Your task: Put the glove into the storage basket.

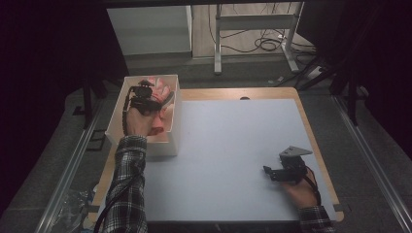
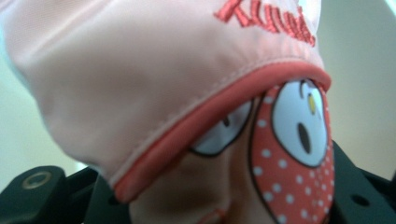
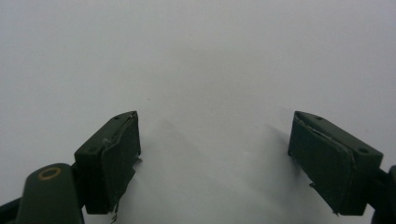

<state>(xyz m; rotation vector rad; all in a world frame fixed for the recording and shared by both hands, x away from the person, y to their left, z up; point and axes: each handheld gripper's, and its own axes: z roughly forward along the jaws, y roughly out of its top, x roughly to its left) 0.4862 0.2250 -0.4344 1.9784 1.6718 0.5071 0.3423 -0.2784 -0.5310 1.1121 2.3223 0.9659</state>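
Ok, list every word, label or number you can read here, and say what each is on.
"Ku...": red embroidered lettering on the pink cloth item in the left gripper view, cut off by the frame's top edge and blurred; the rest can't be read.
Nothing else readable: none on the white box, table or grippers.

This looks like a lab or recording workspace, dim at the edges. A wooden table carries a plain pale mat, dark curtains hang at left and right, and at the far side loose cables lie on the floor under a metal-legged desk frame.
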